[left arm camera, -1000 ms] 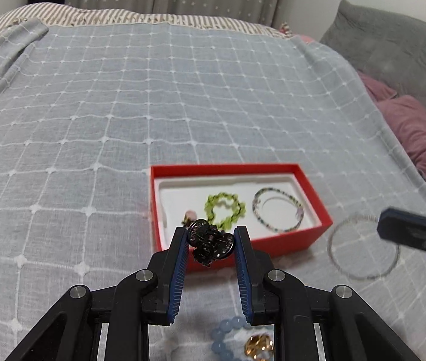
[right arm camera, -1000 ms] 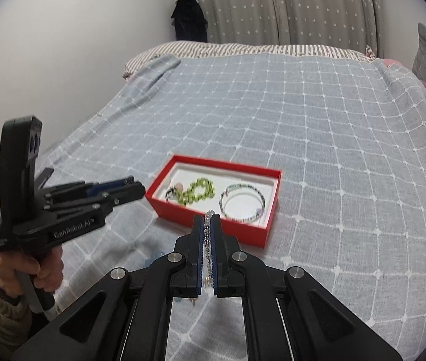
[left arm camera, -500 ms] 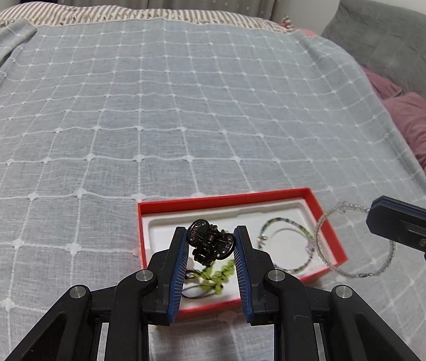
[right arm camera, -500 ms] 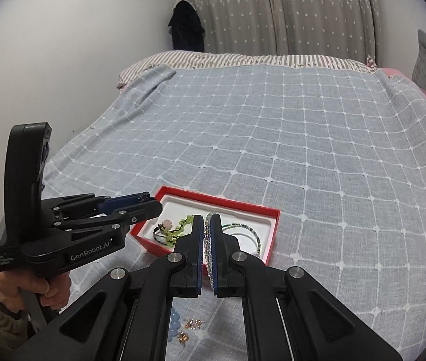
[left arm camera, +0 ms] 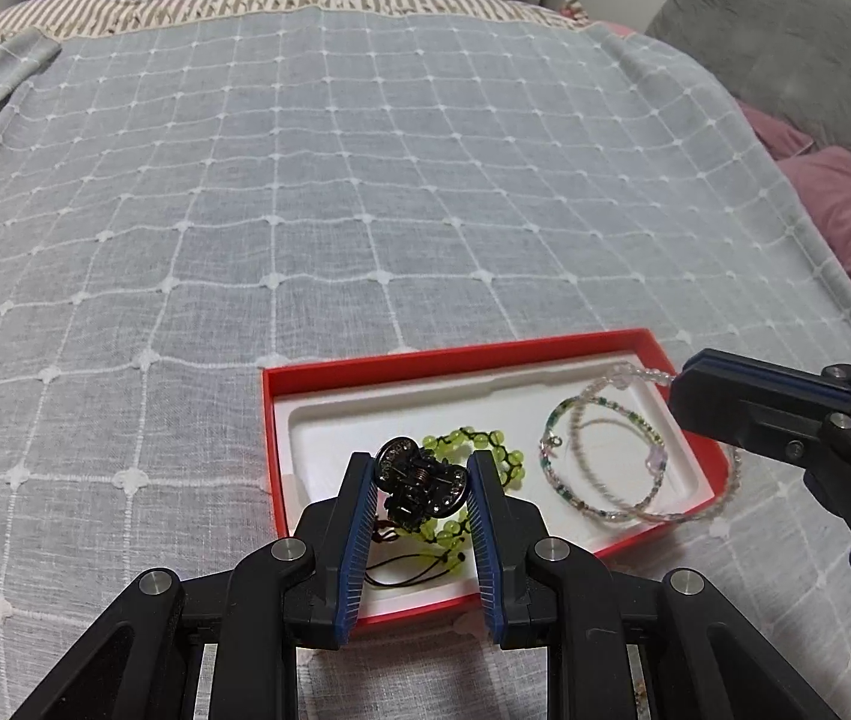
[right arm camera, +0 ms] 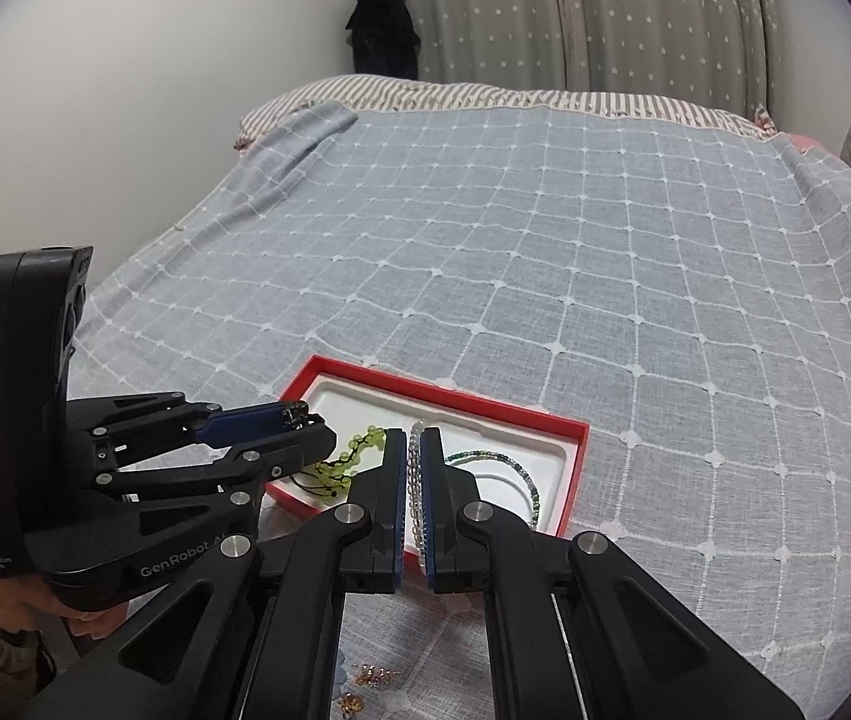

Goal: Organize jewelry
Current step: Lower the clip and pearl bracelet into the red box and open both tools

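The left tool (left arm camera: 422, 483) is clamped on a small dark hair clip (left arm camera: 419, 483) set with tiny stones, holding it between its blue pads just above the near left part of the red jewelry box (left arm camera: 455, 354), over the green beaded bracelet (left arm camera: 473, 450) that already lies on the white liner. The right tool (right arm camera: 416, 480) is shut tight on a clear beaded bracelet (left arm camera: 635, 480), whose loop hangs from the pads and sags over the right end of the box, partly past its red rim and across the multicoloured beaded bracelet (left arm camera: 599, 426) lying there. Both pieces look to be in the placing step: carried over the box but not yet let go. Next, I judge, each tool has to come lower so its piece rests on the liner before the pads part. The clear loop needs a nudge inward first, or part of it may drape over the rim onto the grey checked bedspread (left arm camera: 365, 180). The clip should drop clear of the green bracelet's black cord, which could snag it. In the right wrist view a few small gold-coloured pieces (right arm camera: 368, 681) lie on the bedspread near the camera, so more sorting seems to remain.
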Tool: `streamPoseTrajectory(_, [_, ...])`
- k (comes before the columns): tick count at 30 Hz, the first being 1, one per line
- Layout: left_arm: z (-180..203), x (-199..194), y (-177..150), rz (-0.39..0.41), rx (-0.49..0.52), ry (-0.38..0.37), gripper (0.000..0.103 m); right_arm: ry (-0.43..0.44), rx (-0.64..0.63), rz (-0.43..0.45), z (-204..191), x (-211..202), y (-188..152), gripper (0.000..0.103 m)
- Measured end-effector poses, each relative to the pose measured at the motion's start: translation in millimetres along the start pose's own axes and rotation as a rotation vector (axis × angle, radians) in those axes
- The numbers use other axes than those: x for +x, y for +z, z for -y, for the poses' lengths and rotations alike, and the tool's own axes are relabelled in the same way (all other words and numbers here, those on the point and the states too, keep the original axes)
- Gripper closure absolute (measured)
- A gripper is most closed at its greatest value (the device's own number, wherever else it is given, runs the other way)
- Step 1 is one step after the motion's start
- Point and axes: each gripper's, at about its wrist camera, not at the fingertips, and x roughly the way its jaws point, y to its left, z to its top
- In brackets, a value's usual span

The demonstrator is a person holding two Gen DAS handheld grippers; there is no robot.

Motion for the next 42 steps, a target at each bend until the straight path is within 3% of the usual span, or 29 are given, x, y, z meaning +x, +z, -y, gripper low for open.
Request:
streamPoseTrajectory(12, [-6.8,7.5,-1.7,-0.029,-0.032,-0.011,0.078,0.021,0.05,-0.024,14.5,10.2,-2.9,0.099])
streamPoseTrajectory(26, [-9.9,4.4,0.0,-0.011,-0.053,-0.017,0.077,-0.03,0.103,-0.021,28.1,8.6,-4.6,0.098])
streamPoseTrajectory(30, [-8.3,1.6,0.0,0.001,-0.042,-0.02,0.065,-0.042,0.114,-0.033,32.7,11.1,-5.5,0.097])
streamPoseTrajectory(32, [-8.4,-0.1,0.5,0.006,-0.041,-0.021,0.064,-0.05,0.112,-0.034,33.3,11.4,-6.4,0.097])
streamPoseTrajectory(35, [-11.4,-3.4,1.7,0.014,-0.058,-0.029,0.064,-0.063,0.12,-0.028,35.8,10.4,-6.3,0.092])
streamPoseTrajectory(39, [-16.5,-11.4,3.1,0.034,-0.082,-0.029,0.064,-0.072,0.15,-0.022,42.4,8.1,-7.8,0.075])
streamPoseTrajectory(42, [-20.9,-18.7,2.4,0.051,-0.088,-0.014,0.063,-0.064,0.171,-0.018,47.0,3.5,-8.6,0.075])
